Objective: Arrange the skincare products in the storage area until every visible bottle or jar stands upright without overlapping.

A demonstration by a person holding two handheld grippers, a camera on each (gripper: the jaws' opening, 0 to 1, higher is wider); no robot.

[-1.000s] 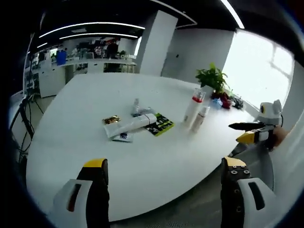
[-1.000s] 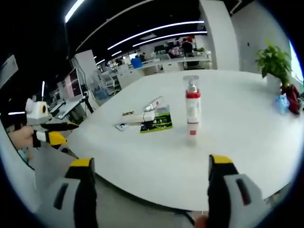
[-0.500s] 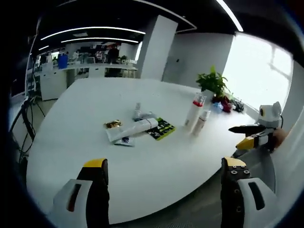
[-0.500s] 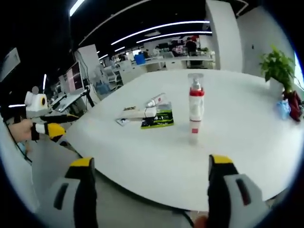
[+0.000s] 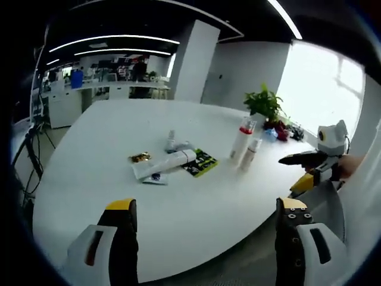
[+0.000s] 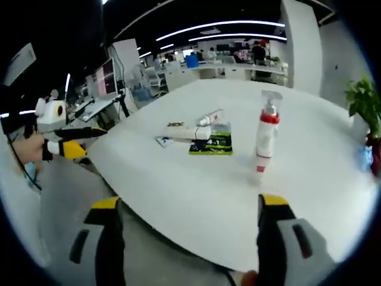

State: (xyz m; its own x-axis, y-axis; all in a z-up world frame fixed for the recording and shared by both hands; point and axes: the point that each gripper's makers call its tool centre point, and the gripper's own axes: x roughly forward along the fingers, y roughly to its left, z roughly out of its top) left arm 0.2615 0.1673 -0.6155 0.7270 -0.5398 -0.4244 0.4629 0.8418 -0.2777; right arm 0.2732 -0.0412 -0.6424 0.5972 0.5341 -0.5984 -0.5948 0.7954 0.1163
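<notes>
Left gripper (image 5: 202, 223) and right gripper (image 6: 187, 223): jaws wide apart, empty, off the table (image 5: 89, 179) edge. Near its middle, tube (image 5: 164, 162) flat beside green packet (image 5: 200, 162); pump bottle (image 5: 241, 137) upright. Risk: toppling it reaching across. Left gripper view alone separates small bottle (image 5: 250, 154).

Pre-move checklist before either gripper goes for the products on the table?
1. Left gripper open, nothing between the fingers: ok.
2. Right gripper open, nothing held: ok.
3. Pump bottle with red collar upright: ok.
4. Smaller bottle beside it upright: ok, though leaning slightly.
5. White tube upright: not ok, lying flat, touching the green packet.
6. Small bottle behind the tube upright: cannot tell, too small.
</notes>
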